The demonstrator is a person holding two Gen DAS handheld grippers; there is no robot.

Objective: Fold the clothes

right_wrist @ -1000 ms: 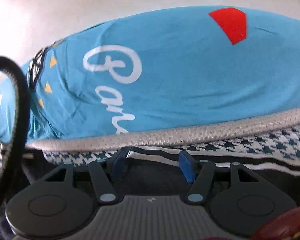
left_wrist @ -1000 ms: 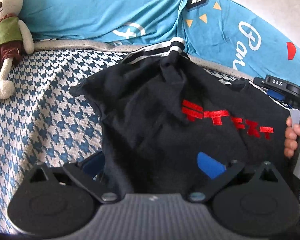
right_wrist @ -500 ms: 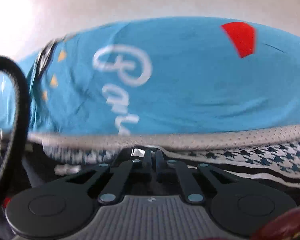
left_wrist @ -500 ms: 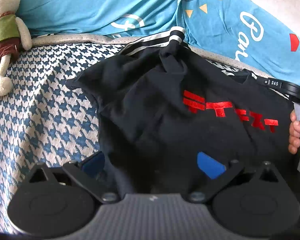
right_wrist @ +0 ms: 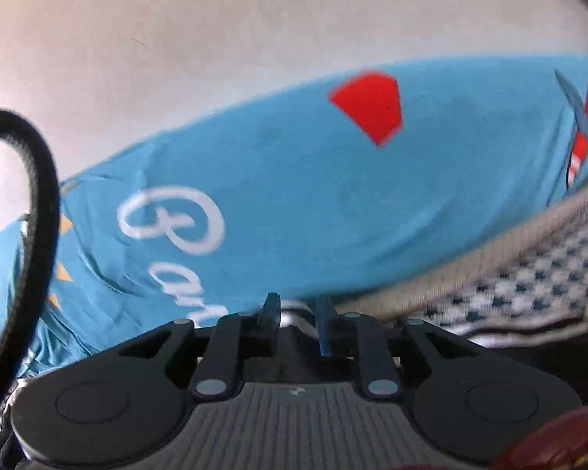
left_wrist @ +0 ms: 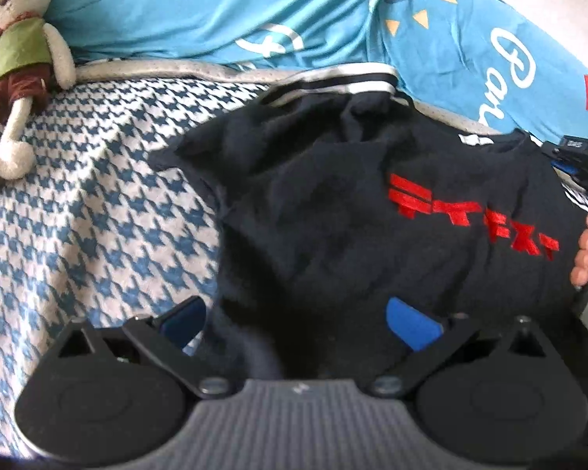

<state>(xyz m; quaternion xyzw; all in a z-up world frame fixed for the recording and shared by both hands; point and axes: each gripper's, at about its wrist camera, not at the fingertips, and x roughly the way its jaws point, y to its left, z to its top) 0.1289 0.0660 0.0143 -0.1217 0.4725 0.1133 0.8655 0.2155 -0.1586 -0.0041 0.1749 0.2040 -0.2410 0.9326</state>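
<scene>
Black cotton, a shirt [left_wrist: 352,211] with red lettering, lies rumpled on the houndstooth bed cover [left_wrist: 78,215], its striped collar toward the blue pillows [left_wrist: 215,11]. The left gripper [left_wrist: 298,323] hangs over the shirt's near edge with its fingers spread wide. The right gripper [right_wrist: 296,313] has its fingers drawn narrow on a bit of pale cloth; whether they truly pinch it I cannot tell. A stuffed rabbit [left_wrist: 19,58] lies at the far left.

left wrist above black shirt [left_wrist: 352,203], right wrist low (both facing blue pillows [right_wrist: 294,203])
</scene>
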